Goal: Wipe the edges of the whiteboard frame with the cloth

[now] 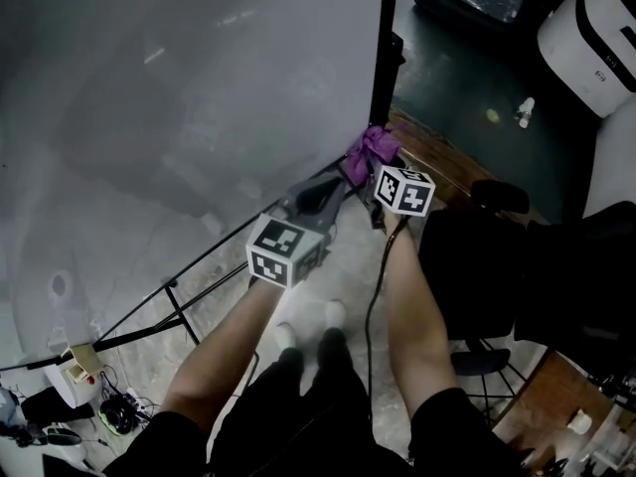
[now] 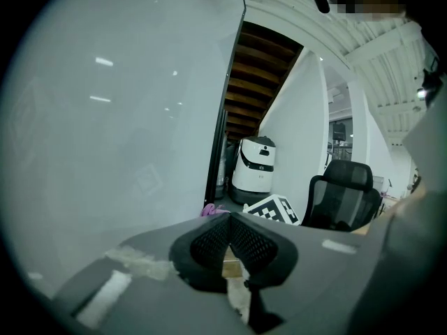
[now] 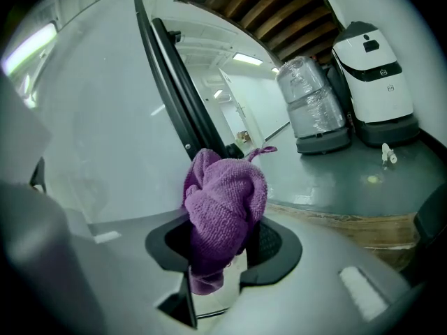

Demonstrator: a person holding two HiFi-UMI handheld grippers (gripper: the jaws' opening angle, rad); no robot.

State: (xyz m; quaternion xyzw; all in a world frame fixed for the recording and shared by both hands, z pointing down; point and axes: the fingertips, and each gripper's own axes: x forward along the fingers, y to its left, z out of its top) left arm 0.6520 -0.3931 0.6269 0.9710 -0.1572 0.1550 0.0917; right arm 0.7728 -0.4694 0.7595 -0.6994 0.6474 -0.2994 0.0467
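The whiteboard (image 1: 179, 97) fills the upper left of the head view, with its black frame edge (image 1: 384, 48) running down to the lower corner. A bunched purple cloth (image 1: 370, 152) sits against that corner, and my right gripper (image 1: 378, 172) is shut on it. In the right gripper view the cloth (image 3: 223, 208) bulges up between the jaws beside the black frame (image 3: 174, 82). My left gripper (image 1: 328, 192) lies just left of the cloth with its jaws closed together and nothing between them. The left gripper view shows the board face (image 2: 119, 117) and its frame edge (image 2: 225, 103).
The board's black stand legs (image 1: 174, 301) spread over the floor at lower left. A black office chair (image 1: 517, 266) stands close on the right. A white machine (image 1: 596, 28) and a wooden platform edge (image 1: 447, 162) lie beyond the frame. Cables and small items (image 1: 89, 396) clutter the lower left floor.
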